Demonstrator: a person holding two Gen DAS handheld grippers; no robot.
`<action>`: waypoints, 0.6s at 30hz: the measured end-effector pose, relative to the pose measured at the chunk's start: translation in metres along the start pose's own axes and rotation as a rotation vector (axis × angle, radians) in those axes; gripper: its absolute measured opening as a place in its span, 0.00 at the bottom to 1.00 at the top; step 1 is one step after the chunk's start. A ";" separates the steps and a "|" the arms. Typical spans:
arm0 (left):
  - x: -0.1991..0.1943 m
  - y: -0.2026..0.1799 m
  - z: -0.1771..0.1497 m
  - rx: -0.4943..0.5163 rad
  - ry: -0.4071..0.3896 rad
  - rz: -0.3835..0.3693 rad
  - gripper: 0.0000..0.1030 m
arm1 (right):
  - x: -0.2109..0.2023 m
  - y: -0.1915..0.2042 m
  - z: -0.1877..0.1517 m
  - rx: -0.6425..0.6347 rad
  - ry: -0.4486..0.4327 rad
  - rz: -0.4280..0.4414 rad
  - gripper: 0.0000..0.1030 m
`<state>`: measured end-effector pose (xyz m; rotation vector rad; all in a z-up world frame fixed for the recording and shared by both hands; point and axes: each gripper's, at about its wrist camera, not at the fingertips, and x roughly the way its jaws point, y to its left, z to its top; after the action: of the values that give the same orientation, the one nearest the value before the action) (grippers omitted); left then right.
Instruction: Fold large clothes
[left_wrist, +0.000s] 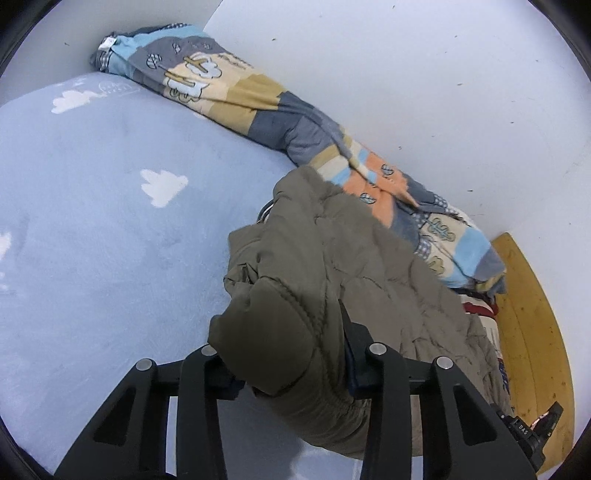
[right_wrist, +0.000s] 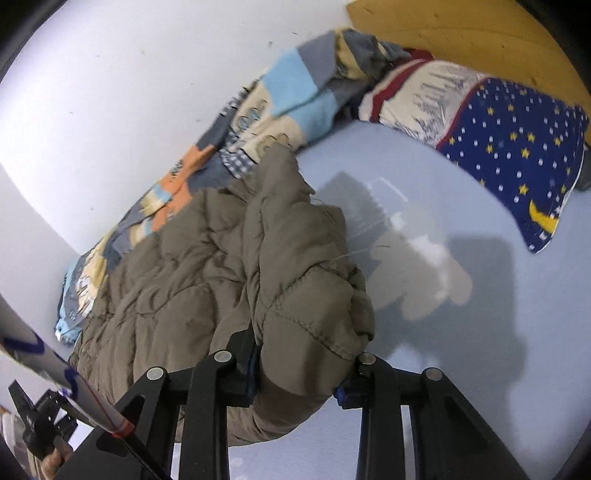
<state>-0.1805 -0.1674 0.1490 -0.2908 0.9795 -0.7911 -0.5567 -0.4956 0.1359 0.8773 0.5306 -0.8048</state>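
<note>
Both tongs (left_wrist: 291, 354) (right_wrist: 303, 365) clamped on jacket (left_wrist: 332, 258)

A pale blue fleece bedsheet (left_wrist: 92, 221) with white clouds; along its wall edge, a patchwork cartoon blanket (left_wrist: 229, 92); by its wooden headboard (right_wrist: 461, 33), a navy star-print pillow (right_wrist: 517, 155).

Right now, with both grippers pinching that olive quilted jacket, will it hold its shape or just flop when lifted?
Probably flop: the jacket already sags and bunches around the left gripper and right gripper. Its puffy quilting suggests it is light for its bulk. The thick folds likely resist slipping.
</note>
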 end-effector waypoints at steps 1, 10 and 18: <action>-0.012 0.001 -0.002 -0.004 0.003 -0.010 0.37 | -0.009 0.001 -0.002 -0.004 0.000 0.010 0.31; -0.059 0.053 -0.075 -0.116 0.087 0.023 0.41 | -0.067 -0.031 -0.046 0.099 0.095 0.058 0.31; -0.051 0.118 -0.100 -0.464 0.195 -0.004 0.57 | -0.035 -0.104 -0.089 0.463 0.301 0.037 0.63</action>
<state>-0.2245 -0.0374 0.0612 -0.6239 1.3450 -0.5955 -0.6685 -0.4477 0.0640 1.4463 0.5987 -0.7782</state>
